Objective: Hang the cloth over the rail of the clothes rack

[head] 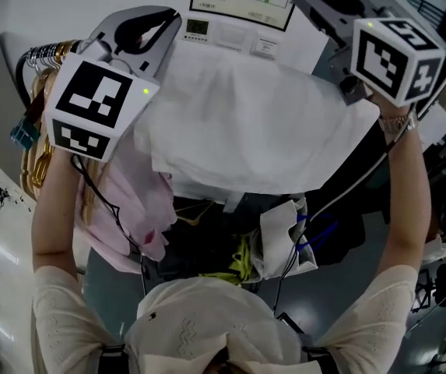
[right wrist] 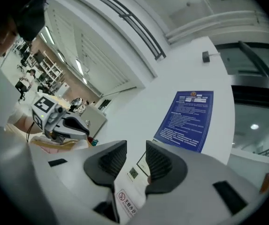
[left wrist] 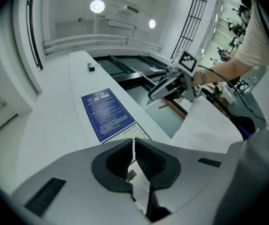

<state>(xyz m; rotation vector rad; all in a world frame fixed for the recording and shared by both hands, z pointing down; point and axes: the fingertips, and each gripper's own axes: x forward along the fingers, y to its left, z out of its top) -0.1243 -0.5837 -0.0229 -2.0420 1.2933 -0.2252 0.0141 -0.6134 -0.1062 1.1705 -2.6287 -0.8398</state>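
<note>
The room is bright, with a smooth white wall (right wrist: pixel 125 111), a blue poster (right wrist: pixel 187 121) on it and a round lamp (left wrist: pixel 97 5) overhead. The floor (head: pixel 347 287) is grey and shiny. A soft white cloth (head: pixel 254 123) lies spread flat, up high between the two grippers, with its front edge hanging down. Shiny gold hangers (head: pixel 40 158) and a pink shirt (head: pixel 141 201) hang to its left. The left gripper (left wrist: pixel 134 149) is nearly closed, with just a thin slit. The right gripper (right wrist: pixel 136 156) is wide and holds nothing.
</note>
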